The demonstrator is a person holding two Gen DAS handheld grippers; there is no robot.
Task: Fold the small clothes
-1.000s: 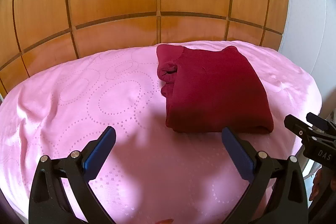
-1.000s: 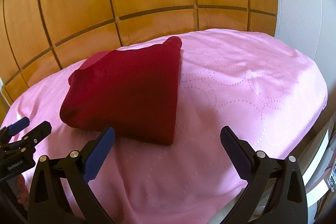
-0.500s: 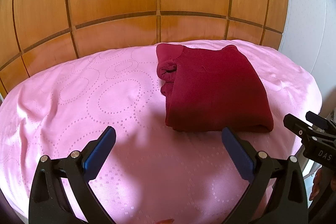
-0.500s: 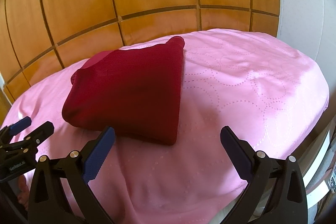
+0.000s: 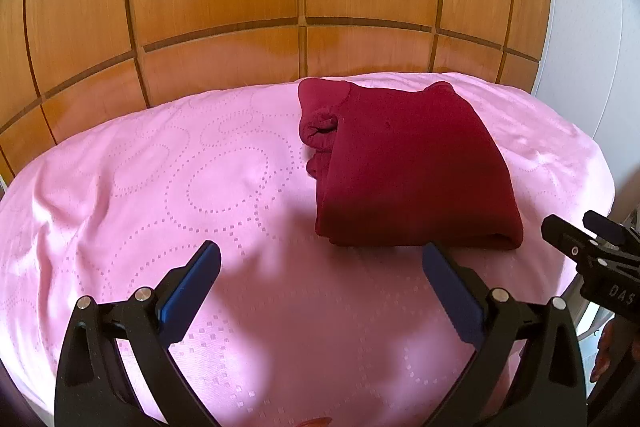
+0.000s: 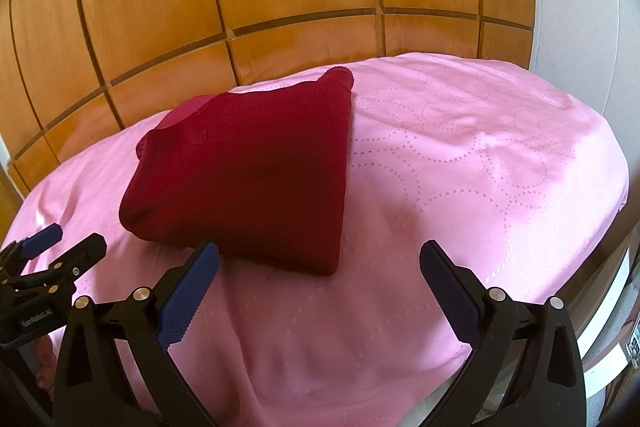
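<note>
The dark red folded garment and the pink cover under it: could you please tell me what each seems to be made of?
The dark red folded garment looks like a soft, matte knit, perhaps fleece or jersey: no shine, thick rounded fold edges, a rolled cuff at its left. The pink cover looks like a smooth woven fabric with a slight sheen, possibly a satin-like cotton or polyester, judging by its soft highlights, fine creases and woven dotted-circle pattern.

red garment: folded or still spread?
Folded: the dark red garment lies as a compact stacked rectangle on the pink sheet, both grippers clear.
</note>
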